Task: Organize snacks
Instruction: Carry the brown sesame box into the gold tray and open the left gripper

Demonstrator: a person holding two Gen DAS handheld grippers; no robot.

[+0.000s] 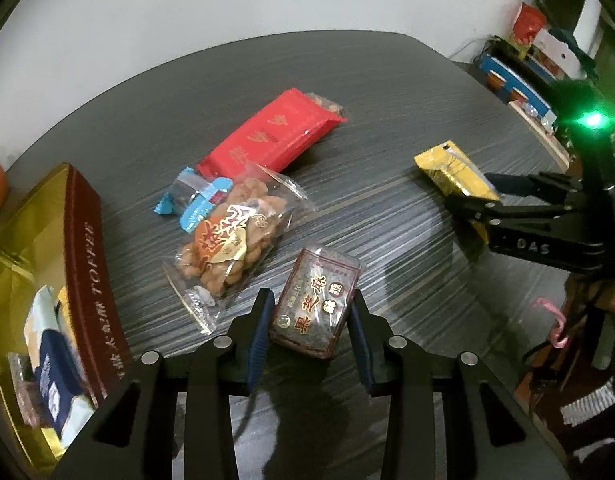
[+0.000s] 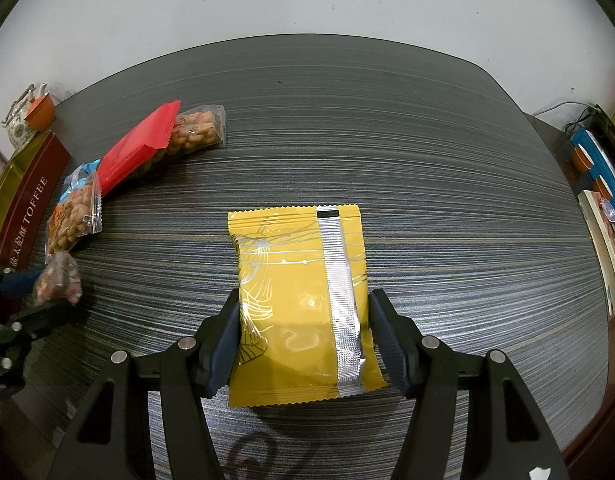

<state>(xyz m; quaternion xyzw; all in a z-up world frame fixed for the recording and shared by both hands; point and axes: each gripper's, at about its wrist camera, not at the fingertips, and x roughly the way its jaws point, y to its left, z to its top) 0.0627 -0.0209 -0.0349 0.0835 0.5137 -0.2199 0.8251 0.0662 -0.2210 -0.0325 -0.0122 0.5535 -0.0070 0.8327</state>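
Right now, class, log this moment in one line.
left tongs: closed on dark sesame packet | right tongs: gripping yellow packet | toffee box: open

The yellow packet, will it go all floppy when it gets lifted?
Probably a bit. The yellow packet looks puffy and soft, so its free end may sag. Its foil looks shiny, so it might slip. The right gripper pinches both sides, which should help.

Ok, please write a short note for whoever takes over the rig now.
Left tongs: shut on the dark clear-wrapped sesame packet.
Right tongs: shut on the yellow foil packet.
Done: some packets lie in the gold and maroon toffee box.
To do: both held packets, plus the red foil packet, two clear bags of snacks and the small blue wrapper on the grey table.
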